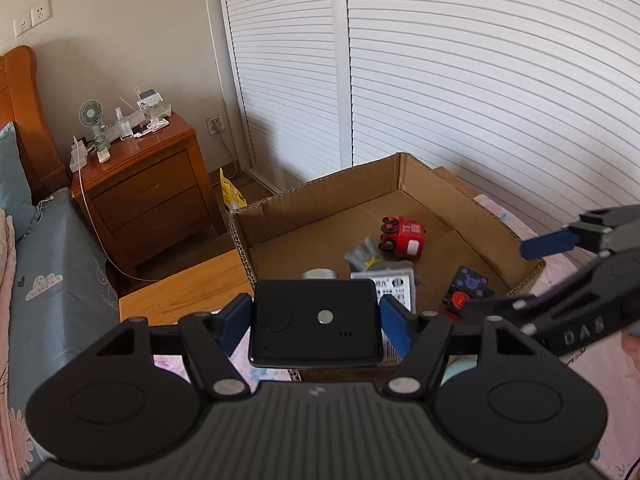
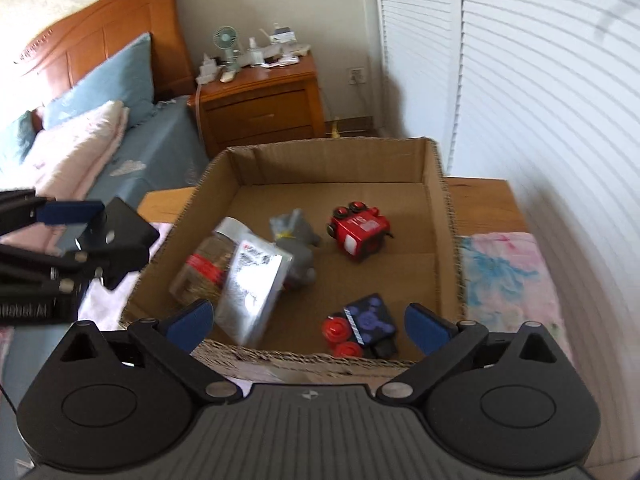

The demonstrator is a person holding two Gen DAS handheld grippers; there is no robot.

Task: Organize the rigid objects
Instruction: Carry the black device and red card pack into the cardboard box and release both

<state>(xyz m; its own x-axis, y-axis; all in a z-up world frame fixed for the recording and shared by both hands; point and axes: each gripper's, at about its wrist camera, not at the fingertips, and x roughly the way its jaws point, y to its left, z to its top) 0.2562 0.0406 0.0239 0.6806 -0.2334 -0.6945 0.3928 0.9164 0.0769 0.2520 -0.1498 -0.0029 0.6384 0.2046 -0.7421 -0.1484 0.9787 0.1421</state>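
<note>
Pinching a black device (image 1: 315, 322), the left claw (image 1: 316, 320) is held before the cardboard box (image 1: 320, 196). The right claw (image 2: 310, 322) is spread, empty

black flat device (image 1: 315, 322) | held level over box's near edge | red cube toy (image 2: 359, 233) | on box floor

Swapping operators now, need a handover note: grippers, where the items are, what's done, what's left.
Left gripper: shut on a black device, held above the near edge of the cardboard box.
Right gripper: open, empty, over the box's near wall.
Already in the box: red toy car, grey glove, jar, silver packet, dark cube with red wheels.
Left: drop the black device into the box.
</note>
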